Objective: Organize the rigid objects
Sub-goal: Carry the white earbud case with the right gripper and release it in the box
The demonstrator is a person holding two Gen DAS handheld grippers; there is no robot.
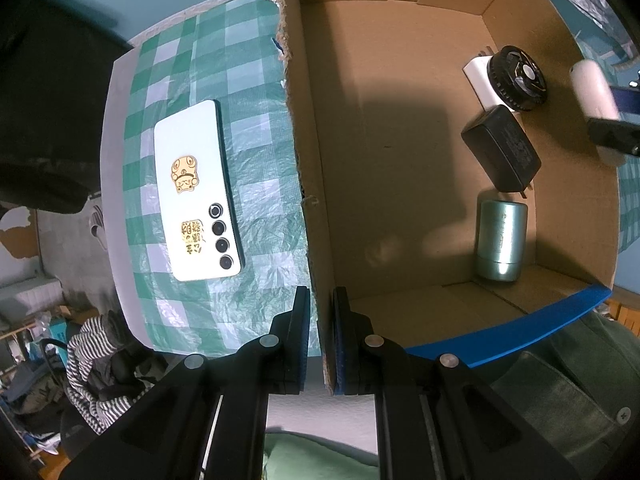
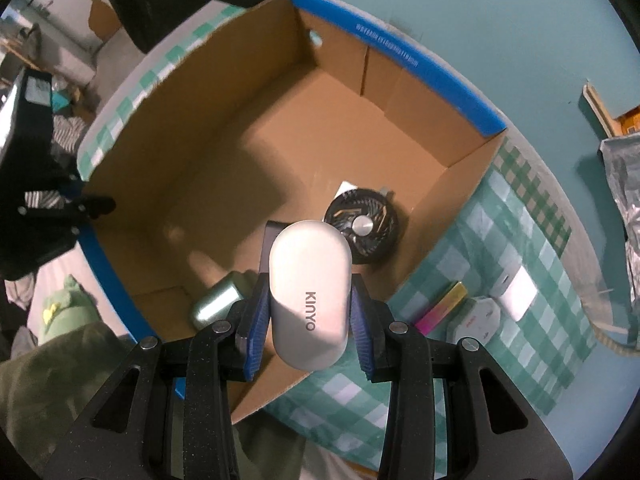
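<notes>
The box (image 2: 224, 168) is taken as the landmark. Its wall is pinched between the closed jaws of the left gripper (image 1: 321, 300), so the box is judged to be steadied from that side. The white case (image 2: 310, 294), marked KINYO, is clamped between the blue pads (image 2: 256, 320) of the right gripper (image 2: 310, 322), which is set only as wide as the case itself. The case is held above the box, over the corner where things are already gathered, and is not yet set down.

Inside the box three items are seen: a black fan (image 1: 518, 80) with a white base, a black adapter (image 1: 502, 148) just beside it, and a green cylinder (image 1: 500, 240) lying on its side near the adapter. These are counted as done. Most of the box floor is left bare.

Outside the box, a phone (image 1: 200, 190) is left face down on the checked cloth (image 1: 260, 208) beyond the gripped wall. Beyond the opposite wall, a pink-and-gold bar (image 2: 442, 308), a white charger (image 2: 518, 294) and a pale flat piece (image 2: 474, 320) are left on the cloth.

The task is judged to be about half done: the case is in transit, and at least four things are still to be moved.
</notes>
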